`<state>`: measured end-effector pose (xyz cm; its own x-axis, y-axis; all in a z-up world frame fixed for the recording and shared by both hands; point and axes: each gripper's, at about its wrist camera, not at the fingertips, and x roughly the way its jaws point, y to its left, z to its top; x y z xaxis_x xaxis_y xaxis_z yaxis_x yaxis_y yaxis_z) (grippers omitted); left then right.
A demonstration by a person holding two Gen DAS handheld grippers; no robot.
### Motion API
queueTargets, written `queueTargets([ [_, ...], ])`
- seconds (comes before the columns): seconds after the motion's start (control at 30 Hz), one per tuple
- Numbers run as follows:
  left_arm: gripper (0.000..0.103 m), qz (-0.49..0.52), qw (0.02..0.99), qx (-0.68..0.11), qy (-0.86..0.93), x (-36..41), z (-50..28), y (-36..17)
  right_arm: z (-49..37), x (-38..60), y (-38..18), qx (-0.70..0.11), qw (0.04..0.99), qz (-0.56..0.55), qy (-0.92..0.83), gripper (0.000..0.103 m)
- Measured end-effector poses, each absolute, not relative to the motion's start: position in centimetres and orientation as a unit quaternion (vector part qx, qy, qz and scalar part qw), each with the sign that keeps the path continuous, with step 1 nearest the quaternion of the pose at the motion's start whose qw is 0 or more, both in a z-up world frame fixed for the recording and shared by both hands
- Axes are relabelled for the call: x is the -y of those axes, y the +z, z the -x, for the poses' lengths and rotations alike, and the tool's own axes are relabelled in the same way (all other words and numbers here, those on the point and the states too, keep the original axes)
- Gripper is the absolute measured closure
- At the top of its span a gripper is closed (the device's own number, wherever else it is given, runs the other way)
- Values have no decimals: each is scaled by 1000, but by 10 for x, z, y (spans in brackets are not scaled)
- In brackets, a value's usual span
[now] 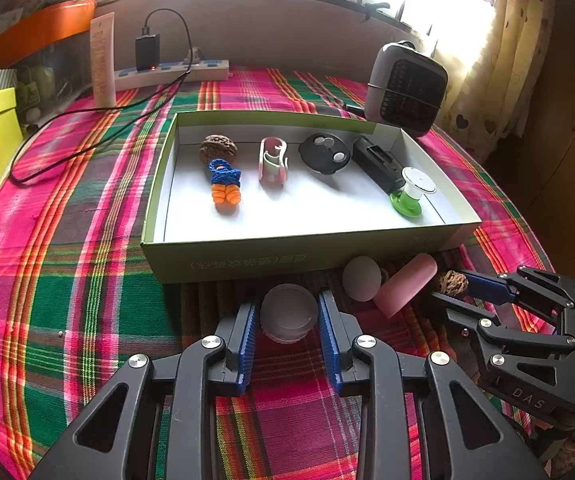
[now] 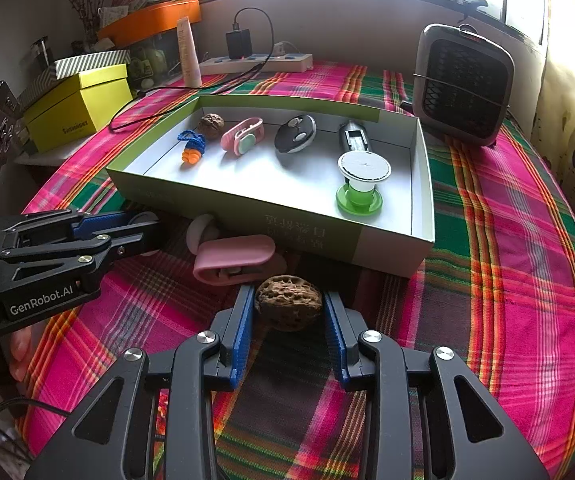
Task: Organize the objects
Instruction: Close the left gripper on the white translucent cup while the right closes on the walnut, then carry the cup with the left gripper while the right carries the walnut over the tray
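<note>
A green-rimmed open box holds a walnut, a blue-and-orange knitted charm, a pink clip, a black round disc, a black bar and a green-and-white spool. In front of the box, my left gripper is shut on a small translucent round lid. My right gripper is shut on a second walnut, which also shows in the left wrist view. A pink case and a white ball lie between the grippers.
A grey fan heater stands at the back right. A power strip with a black charger, a tube, a yellow box and an orange bin are at the back left. A plaid cloth covers the table.
</note>
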<state>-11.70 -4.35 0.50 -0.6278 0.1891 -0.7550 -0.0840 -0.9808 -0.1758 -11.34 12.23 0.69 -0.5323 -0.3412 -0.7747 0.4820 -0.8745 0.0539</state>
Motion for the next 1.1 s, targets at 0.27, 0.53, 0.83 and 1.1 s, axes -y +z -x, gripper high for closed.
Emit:
queueTargets([
  [0.27, 76, 424, 74, 63, 900, 46, 116, 5, 113, -122, 8, -86, 238, -420, -871, 69],
  [0.53, 76, 418, 72, 66, 903, 48, 114, 10, 111, -121, 11, -86, 239, -416, -873, 69],
  [0.83, 76, 409, 74, 66, 907, 48, 111, 18, 111, -121, 22, -84, 242, -404, -878, 69],
  [1.1, 76, 399, 71, 68, 912, 52, 113, 28, 113, -118, 36, -81, 249, -390, -883, 69],
])
